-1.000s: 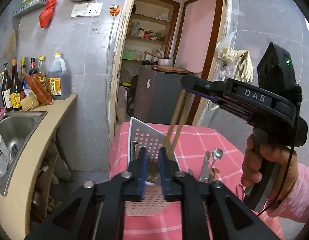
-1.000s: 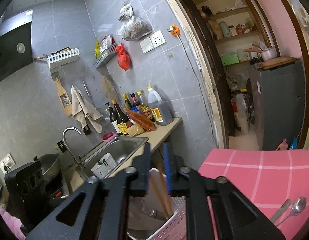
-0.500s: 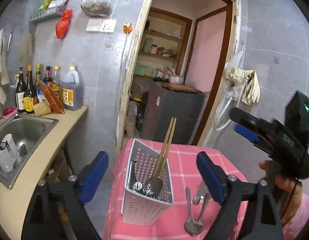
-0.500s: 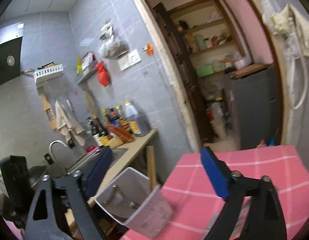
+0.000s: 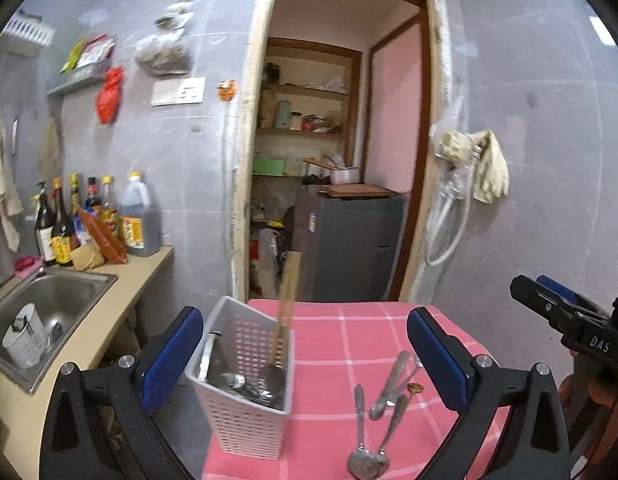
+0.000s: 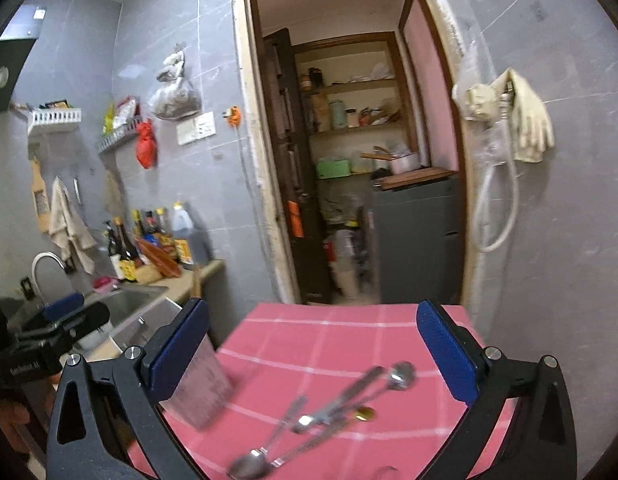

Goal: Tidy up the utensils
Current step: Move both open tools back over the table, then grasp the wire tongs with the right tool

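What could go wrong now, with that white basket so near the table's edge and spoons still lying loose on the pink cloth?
The white basket stands at the left edge of the pink table, leaning a little, with tall chopsticks inside; a knock could tip it off. The loose spoons lie overlapping, so picking up one may drag another. Both the left gripper and right gripper have just been opening and hold nothing.
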